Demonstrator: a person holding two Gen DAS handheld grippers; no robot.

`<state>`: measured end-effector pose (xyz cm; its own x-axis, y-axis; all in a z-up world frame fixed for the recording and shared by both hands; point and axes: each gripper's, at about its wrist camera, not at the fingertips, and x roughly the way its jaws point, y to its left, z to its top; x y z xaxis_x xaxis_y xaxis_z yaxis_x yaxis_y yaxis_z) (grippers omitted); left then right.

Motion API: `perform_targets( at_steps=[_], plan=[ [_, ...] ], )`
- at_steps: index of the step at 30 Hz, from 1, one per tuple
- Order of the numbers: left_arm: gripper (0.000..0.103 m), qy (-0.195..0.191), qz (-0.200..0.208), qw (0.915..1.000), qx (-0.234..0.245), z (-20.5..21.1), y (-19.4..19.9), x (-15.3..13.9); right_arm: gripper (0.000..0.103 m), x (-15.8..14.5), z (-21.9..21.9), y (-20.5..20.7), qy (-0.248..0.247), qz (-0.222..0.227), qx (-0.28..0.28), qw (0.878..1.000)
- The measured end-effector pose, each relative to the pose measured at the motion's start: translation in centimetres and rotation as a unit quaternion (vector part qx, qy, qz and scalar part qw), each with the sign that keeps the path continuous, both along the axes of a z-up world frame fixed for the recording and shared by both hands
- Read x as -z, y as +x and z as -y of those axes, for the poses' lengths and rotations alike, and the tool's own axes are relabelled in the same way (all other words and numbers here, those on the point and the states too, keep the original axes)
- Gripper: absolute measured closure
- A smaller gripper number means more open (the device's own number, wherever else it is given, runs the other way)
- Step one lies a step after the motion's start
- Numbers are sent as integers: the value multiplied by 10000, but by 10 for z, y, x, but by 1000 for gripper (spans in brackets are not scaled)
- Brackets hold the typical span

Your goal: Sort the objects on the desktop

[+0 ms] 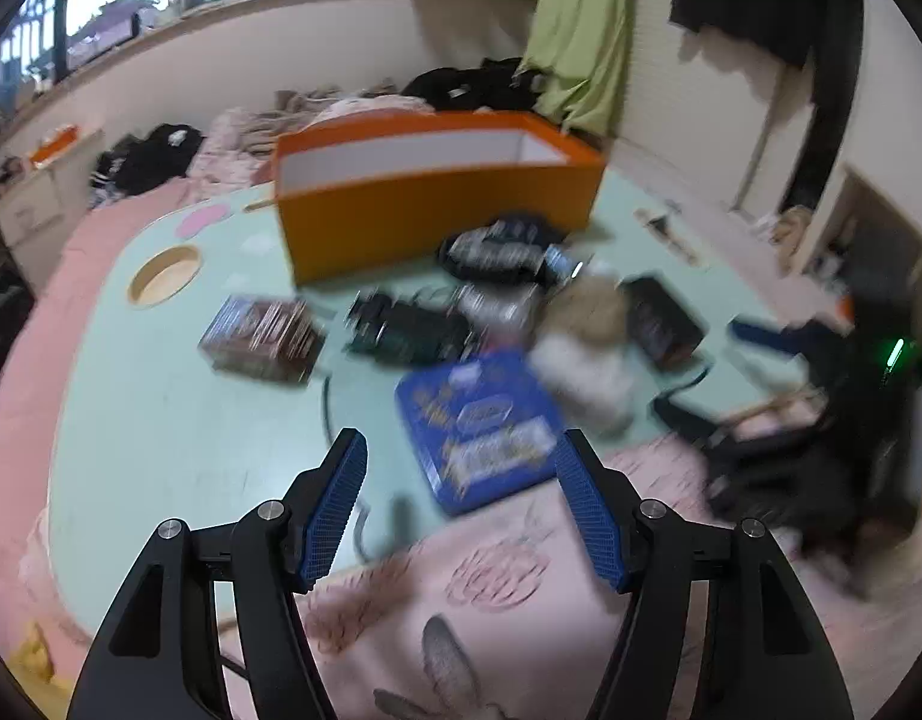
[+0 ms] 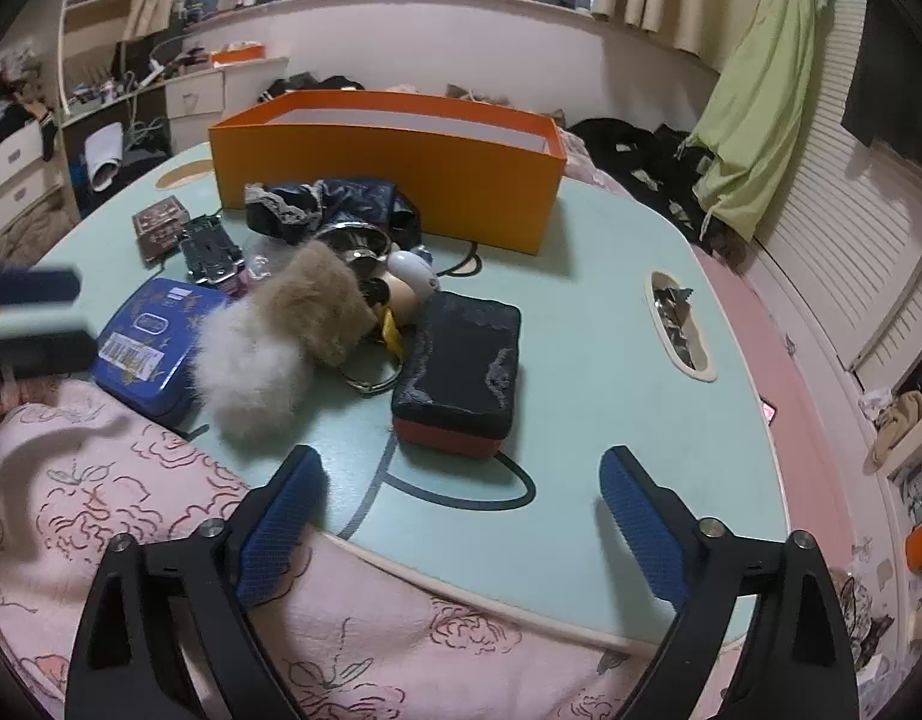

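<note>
An orange open-topped box (image 1: pixel 437 204) (image 2: pixel 401 168) stands at the back of the pale green table (image 1: pixel 161 420) (image 2: pixel 610 360). In front of it lies a heap: a blue tin (image 1: pixel 478 420) (image 2: pixel 149 342), a brown patterned box (image 1: pixel 263 336) (image 2: pixel 161 225), a toy car (image 2: pixel 212 252), a beige and white fluffy ball (image 2: pixel 281 330), a black lace-topped case with a red base (image 2: pixel 461 360) and dark lace-edged cloth (image 2: pixel 323 204). My left gripper (image 1: pixel 461 444) hangs open just short of the blue tin, touching nothing. My right gripper (image 2: pixel 461 459) stands wide open in front of the black case.
A pink flowered blanket (image 2: pixel 131 480) covers the table's near edge. The table has a round hole (image 1: pixel 164 276) at the left and an oval slot (image 2: pixel 679 324) holding foil scraps at the right. Clothes and drawers lie beyond the table. The left wrist view is blurred.
</note>
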<state>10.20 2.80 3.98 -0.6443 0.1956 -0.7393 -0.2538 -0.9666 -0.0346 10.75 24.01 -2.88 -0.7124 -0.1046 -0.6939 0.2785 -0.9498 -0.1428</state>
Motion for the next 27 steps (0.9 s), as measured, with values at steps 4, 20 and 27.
perform_targets(
  at_steps=[4, 20, 27],
  plan=[
    [25, -117, 319, 9994, -72, 1, -9, 26, 0, 8, -16, -14, -612, 404, 16, 9973],
    [6, -213, 412, 9984, -322, 10, -15, 32, 0, 7, -16, -13, -618, 277, -21, 9977],
    [6, -210, 444, 9982, -329, 11, -17, 32, 0, 11, -13, -17, -601, 284, -30, 9978]
  ],
)
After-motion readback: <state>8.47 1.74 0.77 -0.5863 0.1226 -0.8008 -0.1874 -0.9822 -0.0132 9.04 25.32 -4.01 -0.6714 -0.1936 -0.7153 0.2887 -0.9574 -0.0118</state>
